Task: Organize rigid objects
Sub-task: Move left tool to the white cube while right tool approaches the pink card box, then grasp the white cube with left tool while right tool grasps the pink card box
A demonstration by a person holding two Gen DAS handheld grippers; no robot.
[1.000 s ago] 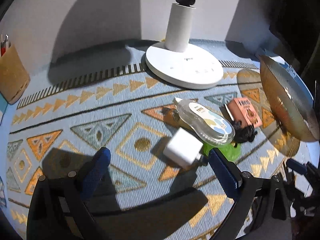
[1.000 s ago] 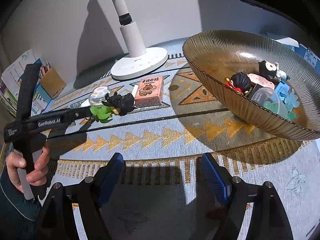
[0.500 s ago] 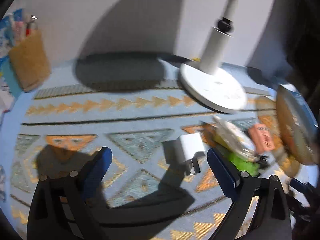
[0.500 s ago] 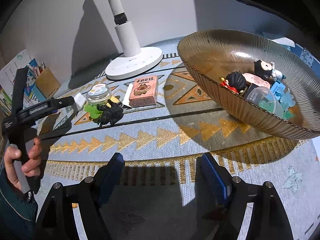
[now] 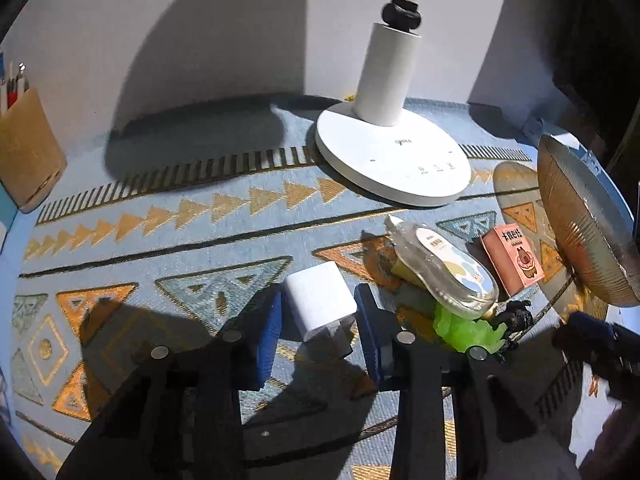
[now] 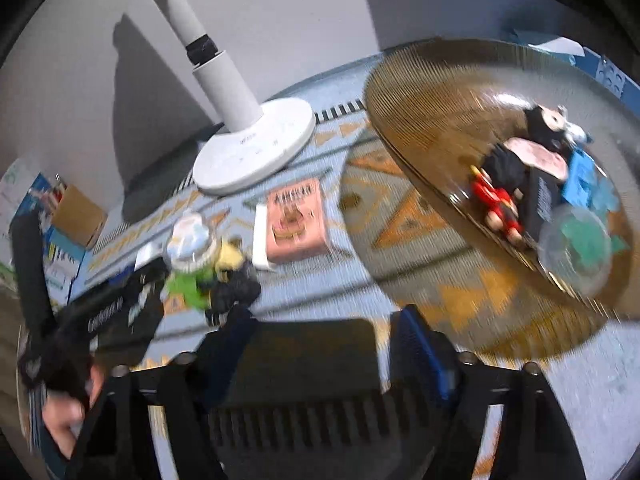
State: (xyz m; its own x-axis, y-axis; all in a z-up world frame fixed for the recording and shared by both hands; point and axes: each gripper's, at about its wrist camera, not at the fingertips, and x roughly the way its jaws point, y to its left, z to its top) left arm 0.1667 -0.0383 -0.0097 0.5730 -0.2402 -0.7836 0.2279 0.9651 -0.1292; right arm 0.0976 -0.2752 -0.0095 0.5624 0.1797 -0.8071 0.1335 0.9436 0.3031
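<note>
My left gripper (image 5: 318, 312) is closed around a white charger cube (image 5: 320, 306) that rests on the patterned mat; both blue pads touch its sides. To its right lie a clear plastic bottle (image 5: 444, 272), a green toy (image 5: 464, 328), a small black figure (image 5: 516, 316) and a pink box (image 5: 512, 260). My right gripper (image 6: 324, 344) is open and empty above the mat, in a blurred view. The ribbed amber glass bowl (image 6: 424, 120) holds several small toys at the right. The pink box (image 6: 294, 220) and the left gripper (image 6: 120, 304) also show in the right wrist view.
A white lamp base (image 5: 392, 160) stands at the back of the mat. A brown pen holder (image 5: 28, 160) sits at the far left by the wall. The bowl's rim (image 5: 576, 220) rises at the right edge of the left wrist view.
My left gripper moved onto the white charger cube and closed its jaws on it. My right gripper swung, so its view tilted and blurred; it stays open.
</note>
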